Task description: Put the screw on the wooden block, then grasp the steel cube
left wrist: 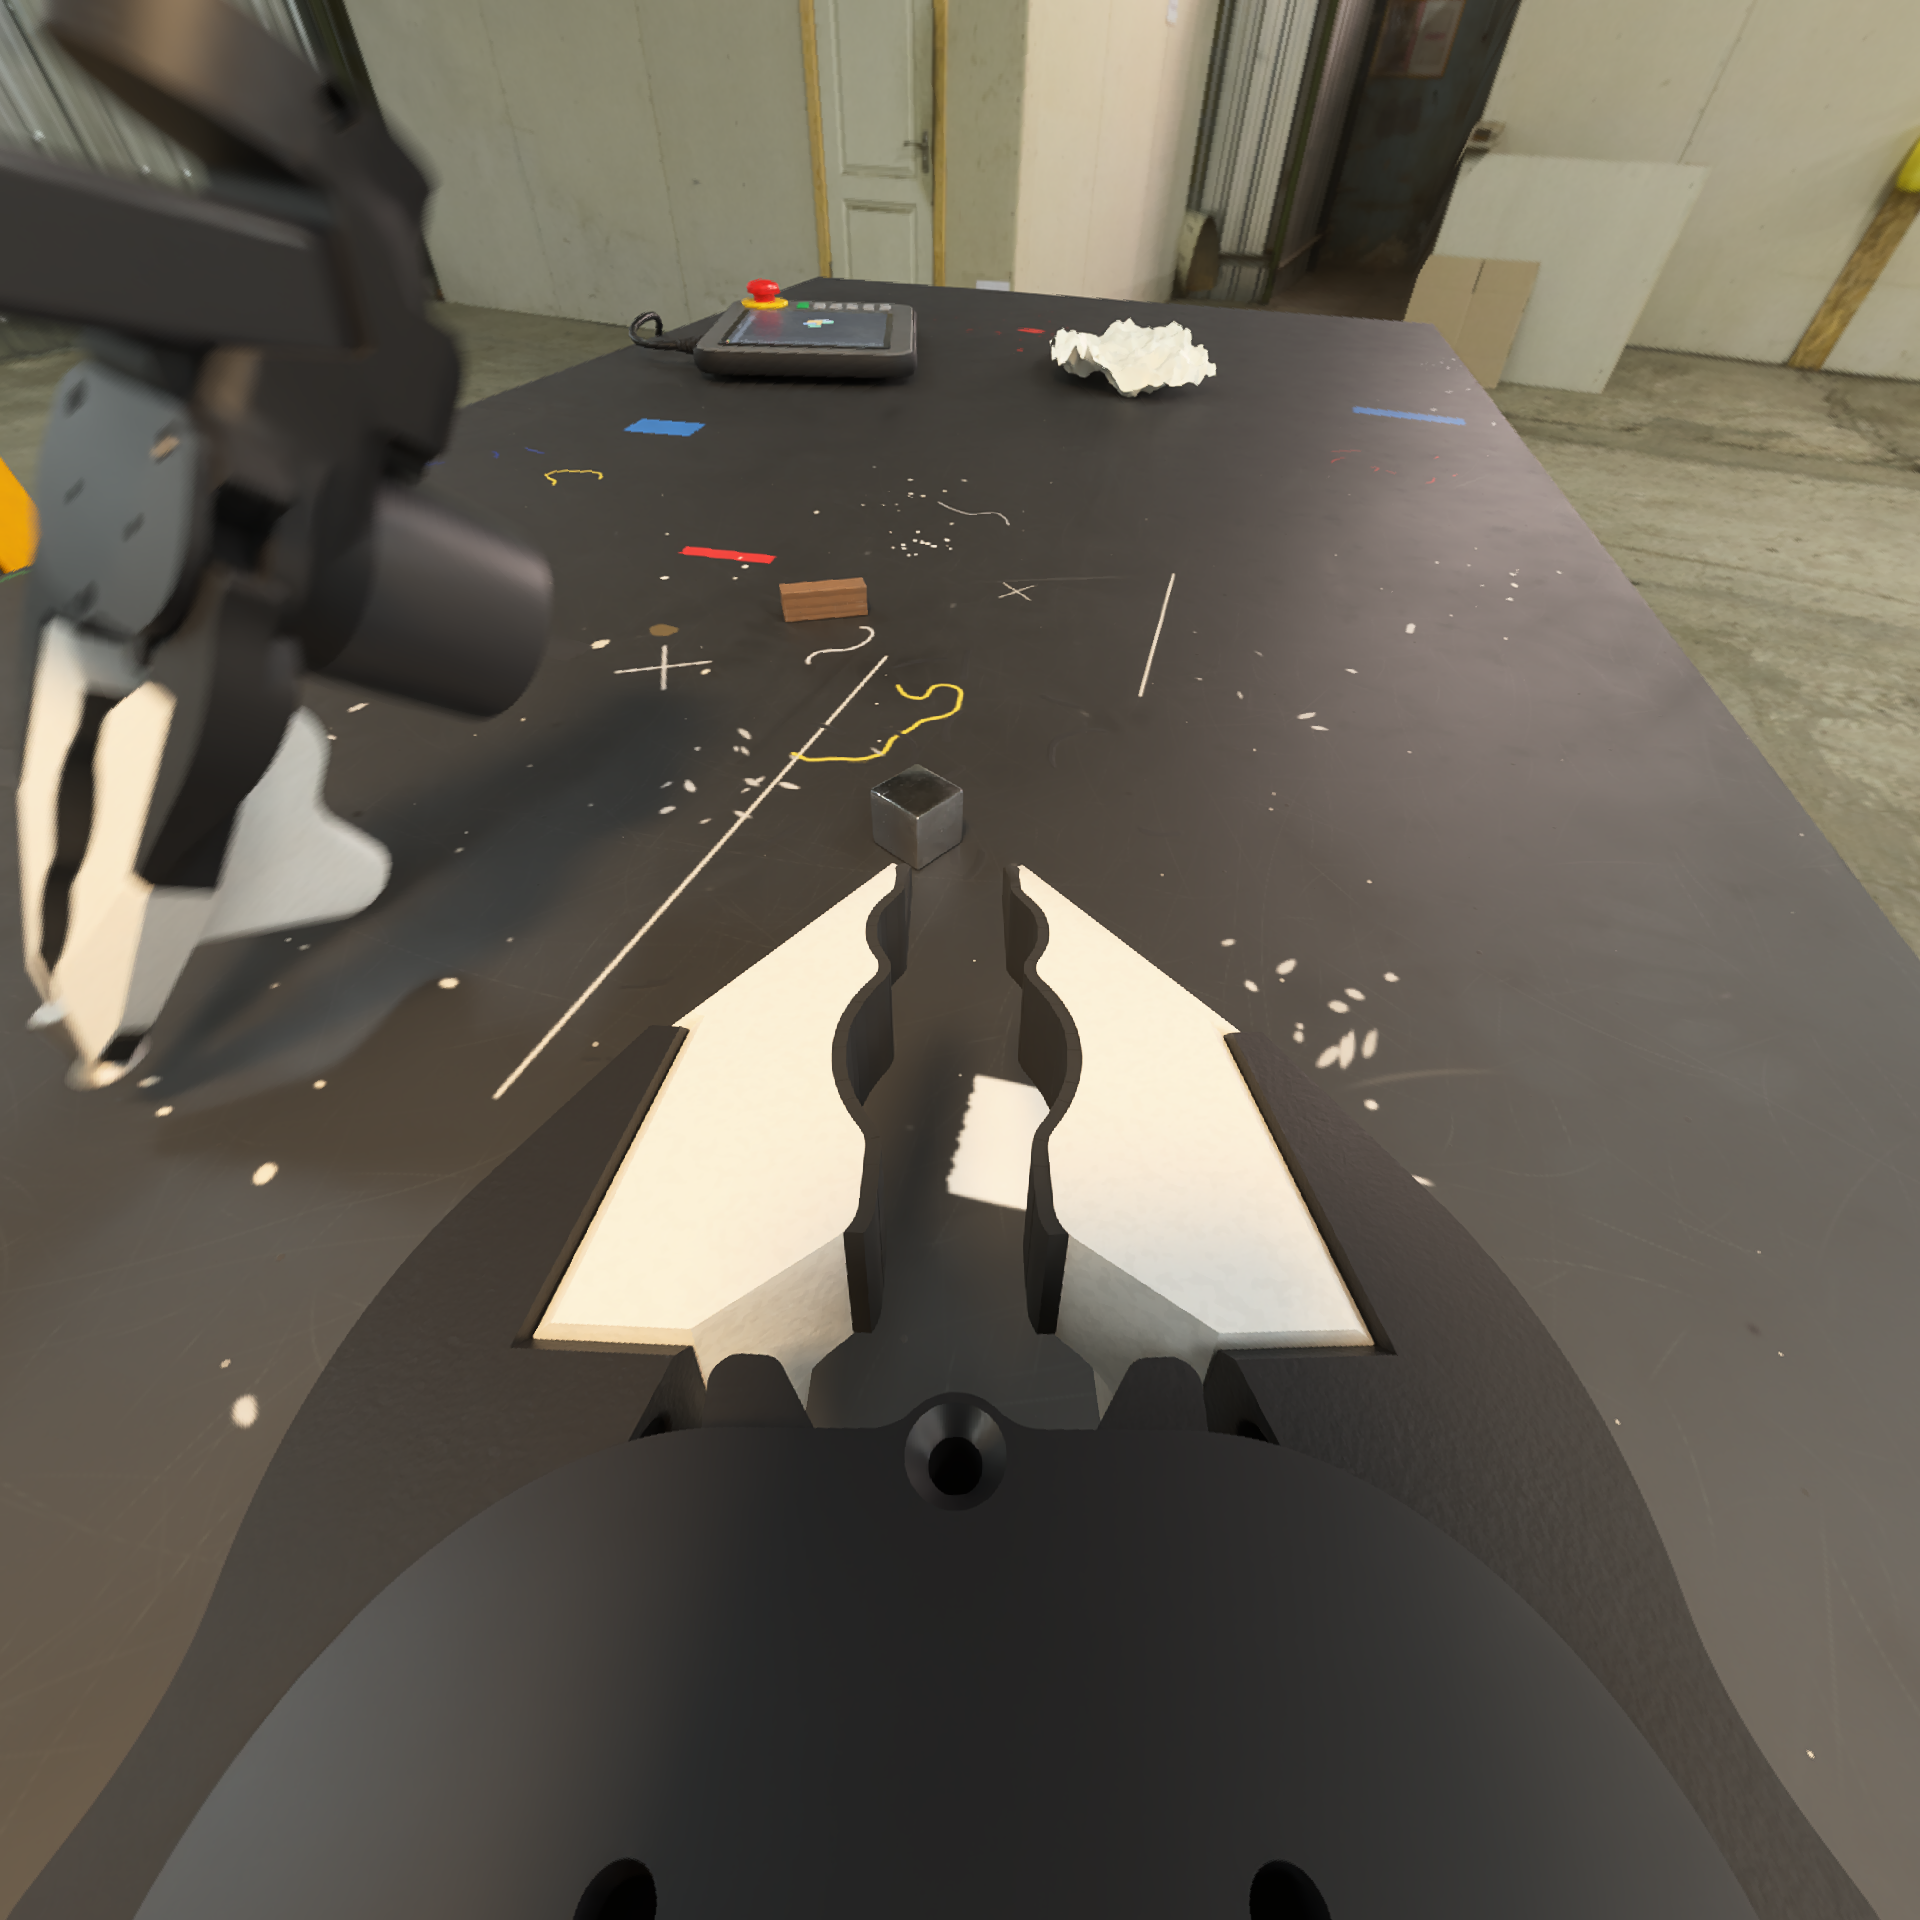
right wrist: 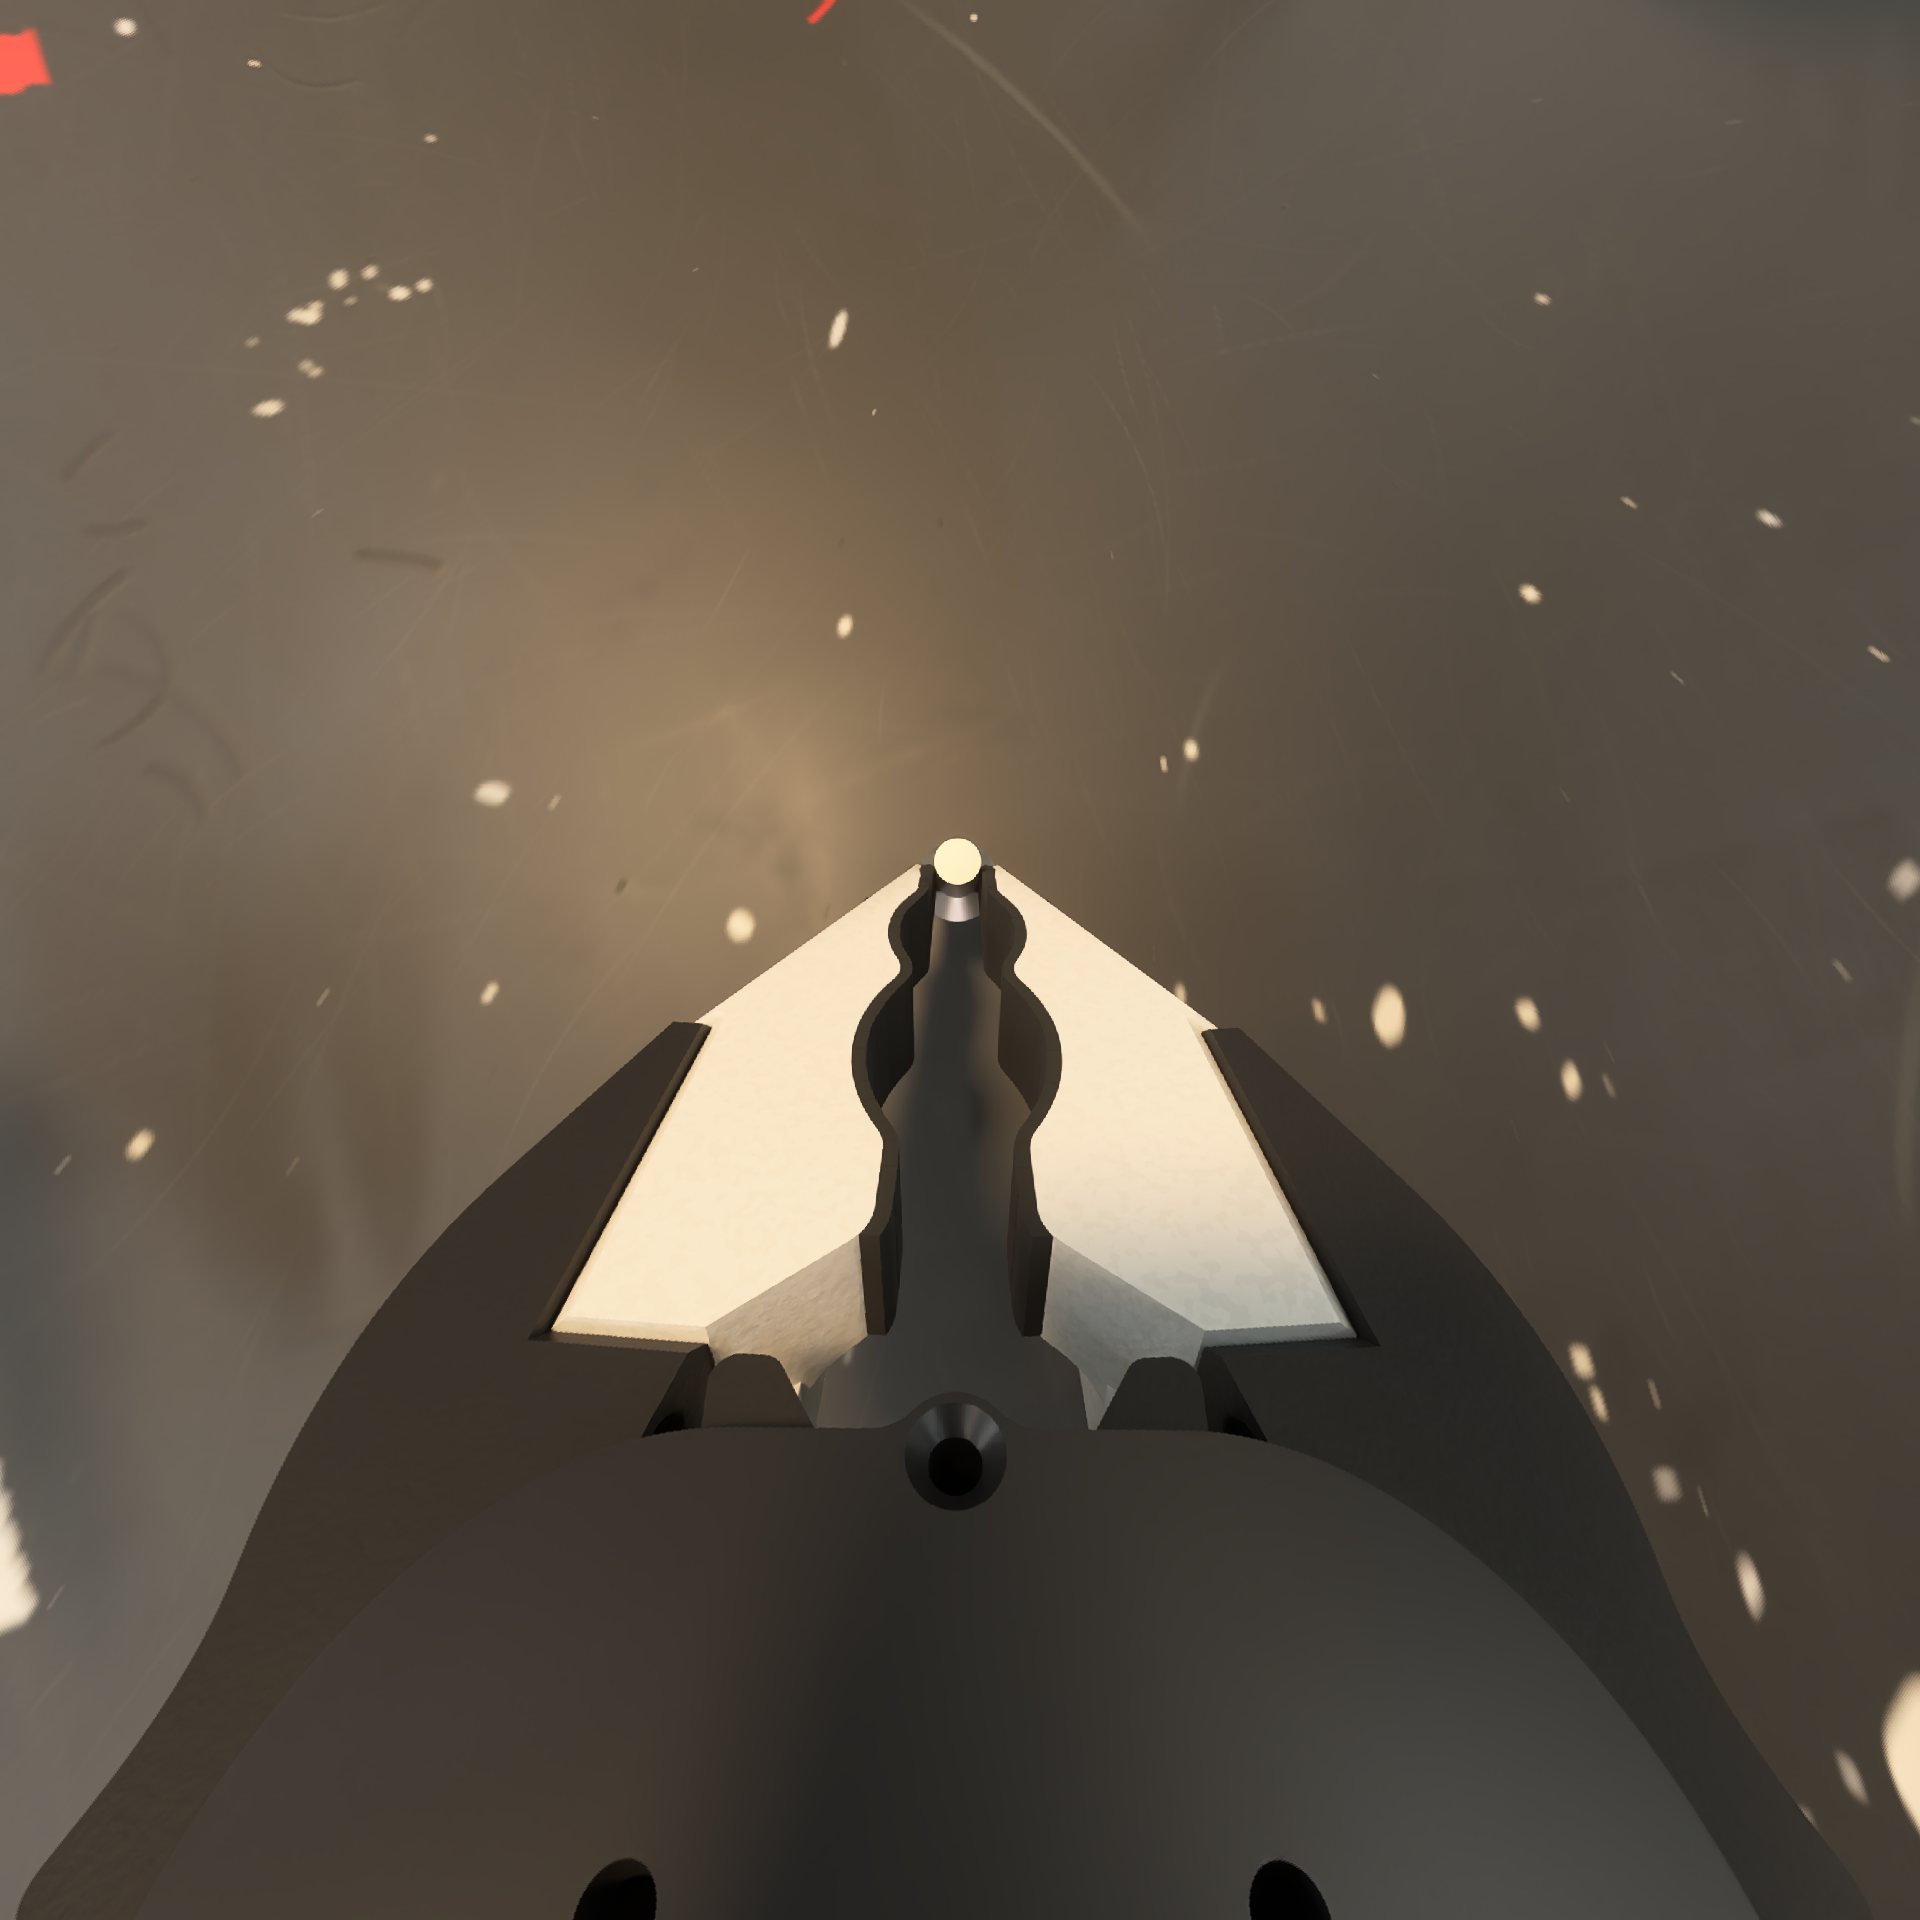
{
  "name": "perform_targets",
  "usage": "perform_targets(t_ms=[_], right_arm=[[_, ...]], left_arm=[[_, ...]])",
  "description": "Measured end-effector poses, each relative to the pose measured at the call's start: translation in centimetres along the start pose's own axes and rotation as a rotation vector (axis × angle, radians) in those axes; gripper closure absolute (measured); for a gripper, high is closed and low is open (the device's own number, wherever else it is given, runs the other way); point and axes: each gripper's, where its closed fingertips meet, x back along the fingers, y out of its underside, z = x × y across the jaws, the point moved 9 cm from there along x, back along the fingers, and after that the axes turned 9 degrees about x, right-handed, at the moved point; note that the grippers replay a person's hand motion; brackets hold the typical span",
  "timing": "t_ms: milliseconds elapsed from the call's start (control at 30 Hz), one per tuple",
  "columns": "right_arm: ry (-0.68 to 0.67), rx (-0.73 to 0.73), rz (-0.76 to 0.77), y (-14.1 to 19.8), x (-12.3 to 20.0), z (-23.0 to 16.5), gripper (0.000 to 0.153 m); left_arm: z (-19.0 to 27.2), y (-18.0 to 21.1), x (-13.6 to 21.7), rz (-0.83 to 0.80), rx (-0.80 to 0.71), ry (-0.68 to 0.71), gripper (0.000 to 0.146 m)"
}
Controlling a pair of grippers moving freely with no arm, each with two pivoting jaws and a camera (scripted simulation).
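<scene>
Left hand-held gripper [left wrist: 957,871] fingers apart, shiny steel cube [left wrist: 916,815] just beyond tips. Right hand-held gripper [right wrist: 957,869] clamped on small pale-headed metal screw [right wrist: 956,861]. Brown wooden block [left wrist: 823,598], black pendant controller [left wrist: 806,337], crumpled white paper [left wrist: 1134,354] farther along dark speckled desk [left wrist: 1455,831].

Dark worktable [left wrist: 1455,831], scuffed, flecked with white specks and chalk lines. Behind table: pale plaster walls, white panelled door [left wrist: 883,135] with yellow-trimmed frame. Right of door: white boards [left wrist: 1569,260] and cardboard leaning on wall. Grey concrete floor [left wrist: 1766,520] right of table. Warm, even light.
</scene>
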Motion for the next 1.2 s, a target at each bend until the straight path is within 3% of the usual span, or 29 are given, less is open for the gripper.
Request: perform_targets(t_ms=[133, 333, 500, 733, 767, 833, 1067, 1200], right_arm=[[0.105, -0.051, -0.009, 4.2, 7.0, -1.0, 0.145], [0.355, -0.363, -0.110, 17.1, 17.6, 0.0, 0.145], [0.449, -0.473, -0.161, 23.0, 21.0, -0.8, 0.145], [0.441, -0.499, -0.244, 25.0, 20.8, -1.2, 0.142], [0.436, -0.504, -0.250, 25.2, 20.7, -1.2, 0.126], [0.446, -0.509, -0.250, 25.2, 20.9, -1.3, 0.117], [0.462, -0.470, -0.184, 23.3, 22.1, -2.2, 0.114], [0.392, -0.425, -0.106, 20.7, 21.8, -3.3, 0.113]], left_arm=[[0.0, 0.0, -0.1, 0.000, 0.003, 0.003, 0.129], [0.4, 0.0, -0.5, -0.014, -0.014, 0.004, 0.128], [0.8, -0.1, -0.8, -0.016, -0.011, 0.010, 0.129], [1.4, 0.1, -1.0, -0.037, -0.044, 0.006, 0.129], [1.4, 0.1, -1.0, -0.039, -0.047, 0.006, 0.129], [1.4, 0.1, -1.0, -0.040, -0.048, 0.006, 0.129], [1.2, 0.2, -0.9, -0.042, -0.048, 0.006, 0.129], [1.2, 0.2, -0.8, -0.042, -0.048, 0.003, 0.129]])
